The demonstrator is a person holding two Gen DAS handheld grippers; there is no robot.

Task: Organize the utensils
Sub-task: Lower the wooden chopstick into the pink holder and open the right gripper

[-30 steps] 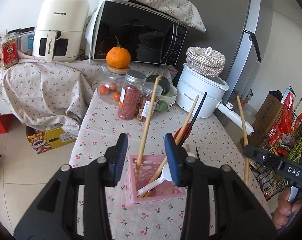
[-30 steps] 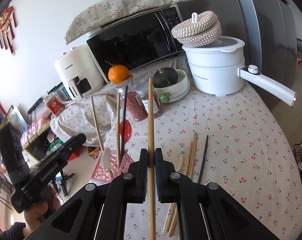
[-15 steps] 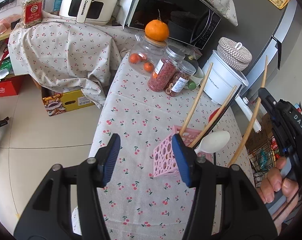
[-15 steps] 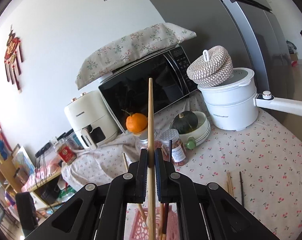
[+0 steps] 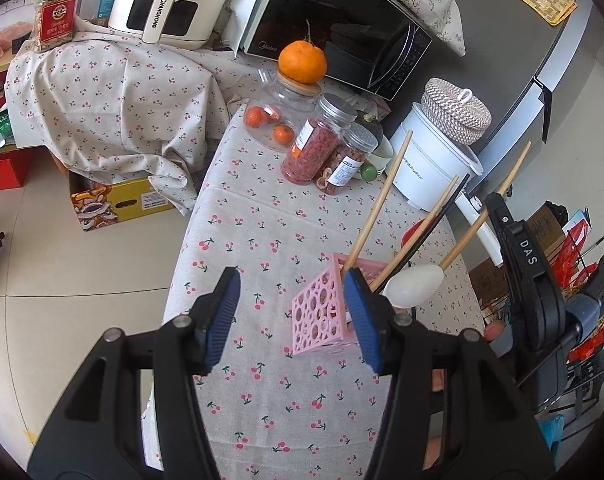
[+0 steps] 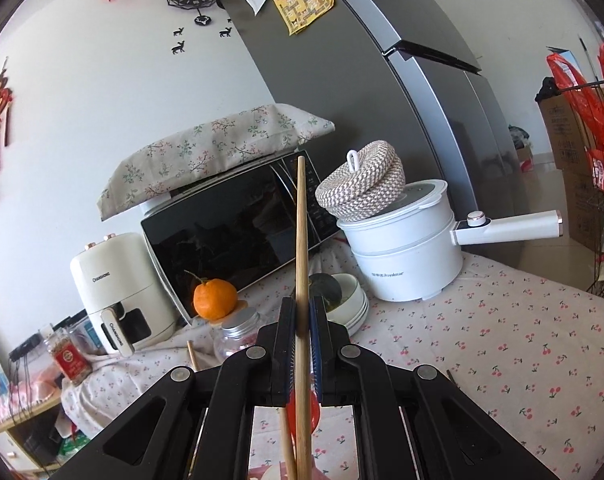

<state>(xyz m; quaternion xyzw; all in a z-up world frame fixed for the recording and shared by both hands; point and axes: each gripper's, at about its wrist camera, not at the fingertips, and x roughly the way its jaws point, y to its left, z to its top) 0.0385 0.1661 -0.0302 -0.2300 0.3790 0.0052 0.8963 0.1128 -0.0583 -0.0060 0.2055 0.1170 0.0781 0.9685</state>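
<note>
A pink perforated utensil holder (image 5: 322, 316) stands on the cherry-print tablecloth (image 5: 262, 240). It holds wooden chopsticks (image 5: 376, 212), a black chopstick and a white spoon (image 5: 414, 286). My left gripper (image 5: 292, 314) is open and empty, its right finger just in front of the holder. My right gripper (image 6: 300, 320) is shut on a wooden chopstick (image 6: 301, 240), held upright; it also shows in the left wrist view (image 5: 490, 208), its lower end behind the spoon above the holder. The right gripper body shows at the right of the left wrist view.
Behind the holder stand spice jars (image 5: 322, 148), a glass jar with an orange (image 5: 302, 60) on top, a white electric pot (image 6: 406, 256) with a woven lid, a microwave (image 6: 230, 232) and an air fryer (image 6: 118, 292). The floor lies left of the table.
My left gripper has pulled back and to the left, off the holder. My right gripper has tilted the chopstick upright and brought it over the holder.
</note>
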